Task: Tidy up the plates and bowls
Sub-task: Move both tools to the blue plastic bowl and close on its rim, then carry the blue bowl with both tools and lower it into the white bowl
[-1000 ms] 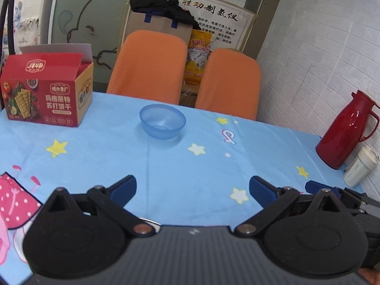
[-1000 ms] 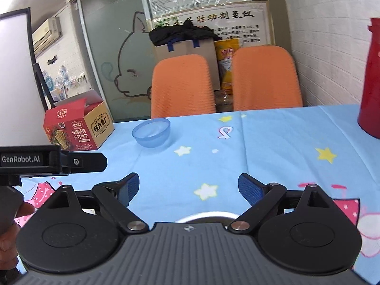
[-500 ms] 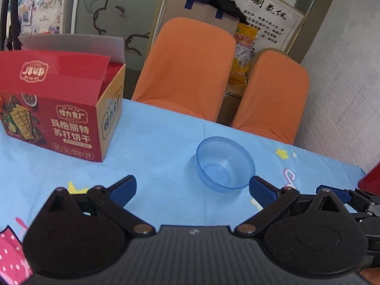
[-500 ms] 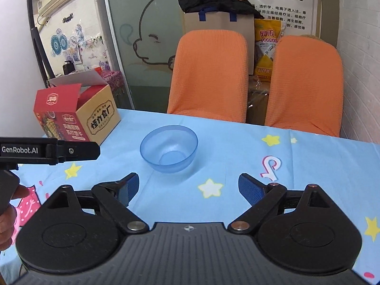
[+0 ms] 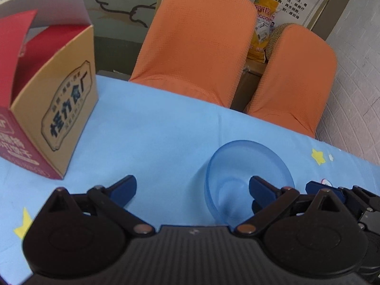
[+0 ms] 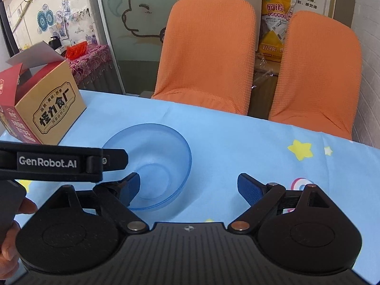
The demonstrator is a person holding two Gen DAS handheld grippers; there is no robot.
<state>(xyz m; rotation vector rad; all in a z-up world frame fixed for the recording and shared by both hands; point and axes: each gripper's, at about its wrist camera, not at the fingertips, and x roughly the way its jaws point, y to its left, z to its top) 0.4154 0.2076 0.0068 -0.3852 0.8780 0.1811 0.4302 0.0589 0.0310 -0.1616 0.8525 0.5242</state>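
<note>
A clear blue bowl [image 5: 247, 173] stands upright on the blue star-print tablecloth [image 5: 154, 137]. My left gripper [image 5: 192, 188] is open, its right fingertip [image 5: 260, 186] in front of the bowl's inside and its left fingertip well to the bowl's left. In the right wrist view the same bowl [image 6: 154, 163] sits just ahead. My right gripper [image 6: 187, 186] is open, its left fingertip [image 6: 131, 187] over the bowl's near left rim and its right fingertip out past the bowl's right side. Neither gripper holds anything.
An open red and tan cracker box [image 5: 47, 109] stands on the table to the left, also in the right wrist view [image 6: 40, 109]. Two orange chairs [image 6: 209, 54] stand behind the far table edge. The left gripper's body [image 6: 59, 163] crosses the right wrist view.
Both grippers have moved forward toward the bowl, which now looms large between their fingertips. Both stayed open. The red flask has left the views.
</note>
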